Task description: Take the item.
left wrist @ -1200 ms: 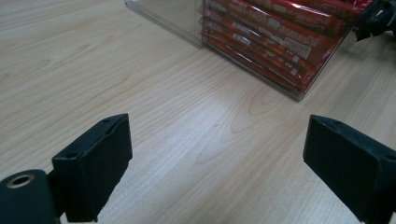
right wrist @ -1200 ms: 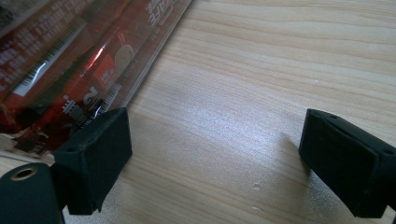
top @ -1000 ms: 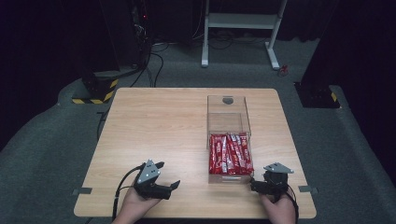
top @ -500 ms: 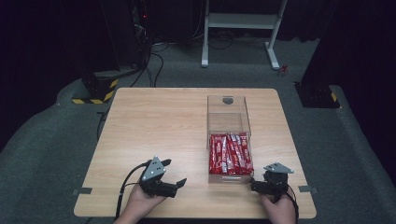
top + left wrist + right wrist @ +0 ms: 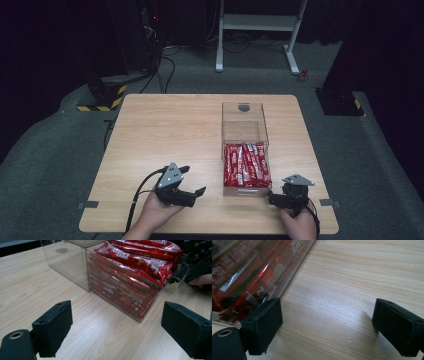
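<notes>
Both tongs stand with their jaws wide apart and hold nothing. Left tongs (image 5: 192,181) hover over the pale wooden counter (image 5: 165,130) to the left of the clear plastic rectangular box (image 5: 244,119), pointed toward it; right tongs (image 5: 271,198) sit by the box's near right corner, low over the counter. From the high view the right tongs' jaw tips are hard to make out against the dark body. In the right gripper view the box is cut off at the left edge, and its print is blurred. Red glossy coffee sachets (image 5: 130,270) lie stacked flat in the near half of the box; white lettering runs along them. The far half holds none, with a round grey mark (image 5: 61,250) at its end.
</notes>
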{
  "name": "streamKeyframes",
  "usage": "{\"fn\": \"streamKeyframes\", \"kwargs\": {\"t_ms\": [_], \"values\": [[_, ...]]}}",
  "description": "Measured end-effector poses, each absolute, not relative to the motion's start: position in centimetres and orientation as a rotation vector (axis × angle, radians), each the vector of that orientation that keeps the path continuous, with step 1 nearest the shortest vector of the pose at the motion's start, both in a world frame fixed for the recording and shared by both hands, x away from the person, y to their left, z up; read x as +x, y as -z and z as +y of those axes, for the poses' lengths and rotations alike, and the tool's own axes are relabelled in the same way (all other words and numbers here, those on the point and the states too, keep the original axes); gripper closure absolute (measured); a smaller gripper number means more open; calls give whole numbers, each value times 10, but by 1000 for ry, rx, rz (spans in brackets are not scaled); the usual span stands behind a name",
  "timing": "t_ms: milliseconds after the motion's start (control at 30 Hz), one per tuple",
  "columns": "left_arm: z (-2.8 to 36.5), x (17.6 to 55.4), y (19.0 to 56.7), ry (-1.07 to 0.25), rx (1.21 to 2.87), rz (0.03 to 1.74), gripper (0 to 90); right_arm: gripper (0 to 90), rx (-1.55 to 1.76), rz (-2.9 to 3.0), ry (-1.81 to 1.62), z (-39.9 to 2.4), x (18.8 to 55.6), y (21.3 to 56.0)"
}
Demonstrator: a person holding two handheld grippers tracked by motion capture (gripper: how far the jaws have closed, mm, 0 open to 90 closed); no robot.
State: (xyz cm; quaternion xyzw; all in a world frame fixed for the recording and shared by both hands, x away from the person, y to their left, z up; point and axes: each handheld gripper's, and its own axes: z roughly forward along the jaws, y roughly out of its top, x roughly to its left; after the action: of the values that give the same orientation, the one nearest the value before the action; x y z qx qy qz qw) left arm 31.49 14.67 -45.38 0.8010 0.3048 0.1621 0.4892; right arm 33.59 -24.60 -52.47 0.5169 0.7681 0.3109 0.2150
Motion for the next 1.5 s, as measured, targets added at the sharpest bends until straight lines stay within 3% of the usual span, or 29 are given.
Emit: {"fn": "streamKeyframes", "kwargs": {"t_ms": [567,633,700,1500], "values": [[117,324,440,-351,1942,684,132,93,1433,2130,-864,-246,336,525],[109,322,441,-313,1858,738,137,93,1433,2132,-864,-246,336,525],[108,326,438,-338,1941,672,142,94,1436,2130,-864,-246,336,525],[67,342,436,-282,1962,639,169,99,1434,2134,-866,-246,335,524]]}}
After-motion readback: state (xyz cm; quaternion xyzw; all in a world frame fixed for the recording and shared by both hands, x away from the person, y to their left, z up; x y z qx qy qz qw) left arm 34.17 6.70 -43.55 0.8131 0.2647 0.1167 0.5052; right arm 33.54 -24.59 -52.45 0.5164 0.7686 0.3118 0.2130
